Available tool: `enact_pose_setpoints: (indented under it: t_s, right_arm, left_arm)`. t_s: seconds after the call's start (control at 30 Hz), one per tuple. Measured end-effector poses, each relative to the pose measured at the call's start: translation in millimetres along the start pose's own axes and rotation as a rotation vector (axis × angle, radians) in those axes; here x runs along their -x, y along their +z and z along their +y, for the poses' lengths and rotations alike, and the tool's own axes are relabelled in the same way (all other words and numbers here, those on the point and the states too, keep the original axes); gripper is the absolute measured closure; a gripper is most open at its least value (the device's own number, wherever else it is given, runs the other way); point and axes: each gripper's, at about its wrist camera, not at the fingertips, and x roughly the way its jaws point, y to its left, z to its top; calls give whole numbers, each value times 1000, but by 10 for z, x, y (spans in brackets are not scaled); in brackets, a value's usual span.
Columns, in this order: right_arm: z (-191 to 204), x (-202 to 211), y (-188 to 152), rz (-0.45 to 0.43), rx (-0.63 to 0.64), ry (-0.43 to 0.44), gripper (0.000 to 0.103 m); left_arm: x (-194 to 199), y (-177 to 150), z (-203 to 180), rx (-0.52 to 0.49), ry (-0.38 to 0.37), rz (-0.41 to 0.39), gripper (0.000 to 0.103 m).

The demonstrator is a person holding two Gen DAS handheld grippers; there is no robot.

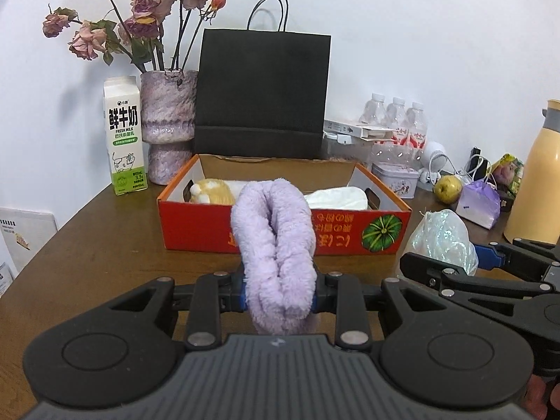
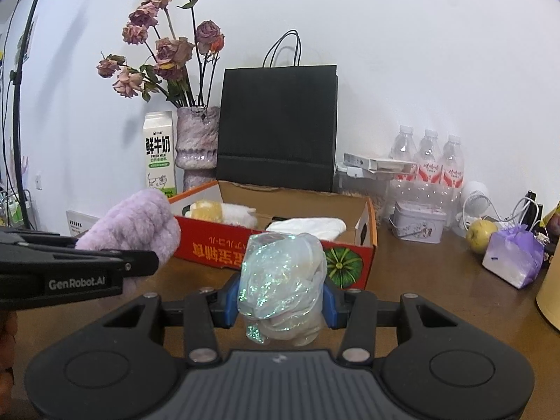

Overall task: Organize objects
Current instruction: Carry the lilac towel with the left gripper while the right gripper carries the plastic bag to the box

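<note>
A: Left wrist view: left gripper (image 1: 280, 294) pinching a folded lilac fleece cloth (image 1: 274, 241), blue pads pressed into both sides, held above the brown table (image 1: 98, 245).

B: Beyond it?

A: Open red cardboard box (image 1: 283, 224) with a pumpkin print, just behind the cloth. Inside, a yellow-and-white plush toy (image 1: 211, 190) at left and a white folded item (image 1: 337, 199) at right. Black paper bag (image 1: 262, 94), milk carton (image 1: 123, 136) and a vase of dried roses (image 1: 169, 122) behind the box, against the wall. Right gripper entering from the right edge, shiny bundle (image 1: 442, 241) between its fingers.

B: Right wrist view?

A: Right gripper (image 2: 281, 302) clamped on the iridescent plastic-wrapped bundle (image 2: 283, 280), held above the table in front of the box's (image 2: 276, 248) near wall. Left gripper (image 2: 78, 269) at left with the lilac cloth (image 2: 134, 225) beside the box's left corner. Water bottles (image 2: 428, 161) and a yellow-green fruit (image 2: 483, 234) well to the right.
</note>
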Motion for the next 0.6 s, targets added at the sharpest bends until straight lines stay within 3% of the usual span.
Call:
enact_pose_setpoints:
  t_s: [0.6]
  right_arm:
    - [-93, -509, 325, -22, -34, -12, 59]
  left_arm:
    - [-426, 351, 83, 32, -7, -33, 74]
